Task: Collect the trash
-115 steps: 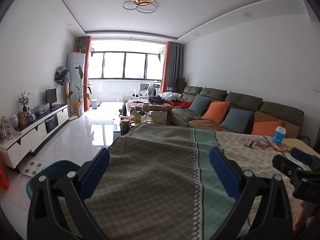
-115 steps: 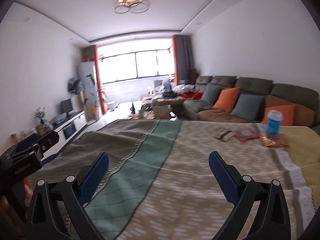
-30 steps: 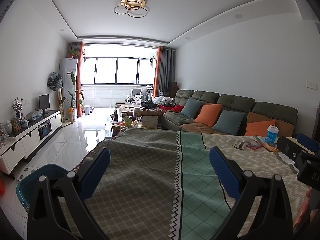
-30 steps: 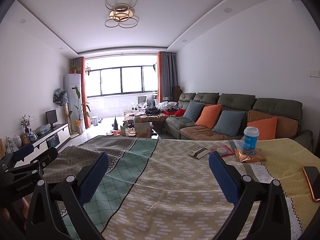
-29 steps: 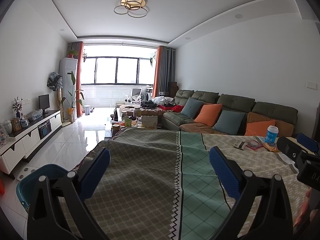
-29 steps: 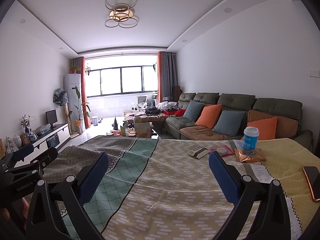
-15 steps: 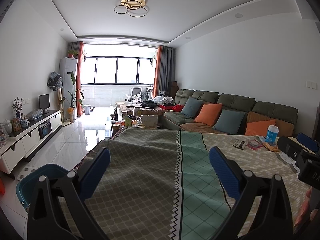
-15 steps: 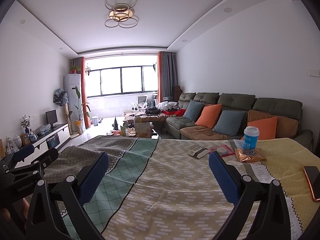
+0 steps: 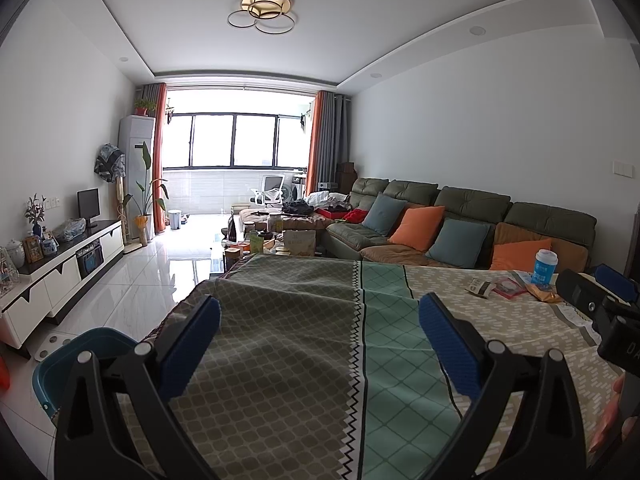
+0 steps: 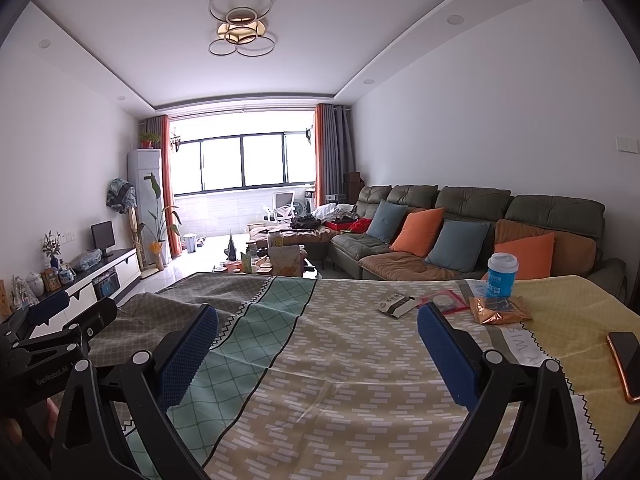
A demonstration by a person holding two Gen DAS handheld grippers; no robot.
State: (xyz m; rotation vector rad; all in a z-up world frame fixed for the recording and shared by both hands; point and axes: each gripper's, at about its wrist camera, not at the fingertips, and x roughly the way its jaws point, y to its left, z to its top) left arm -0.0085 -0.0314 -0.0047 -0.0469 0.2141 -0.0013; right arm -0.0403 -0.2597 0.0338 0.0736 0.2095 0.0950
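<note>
White-and-black wrapper [image 10: 395, 305] lies flat on the tabletop, red packet [image 10: 442, 301] just beside it. Crumpled gold wrapper [image 10: 499, 309] sits before the upright blue cup [image 10: 501, 274].

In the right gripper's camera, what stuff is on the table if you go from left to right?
White and black packet → red packet → blue cup → phone at the right edge.

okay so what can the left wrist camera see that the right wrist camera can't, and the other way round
Only the left wrist view shows the teal bin on the floor beside the table. Only the right wrist view shows the phone at the table's right edge. Both show the blue cup, the copper wrapper, the red packet and the white-and-black wrapper, plus the open left gripper and open right gripper.
</note>
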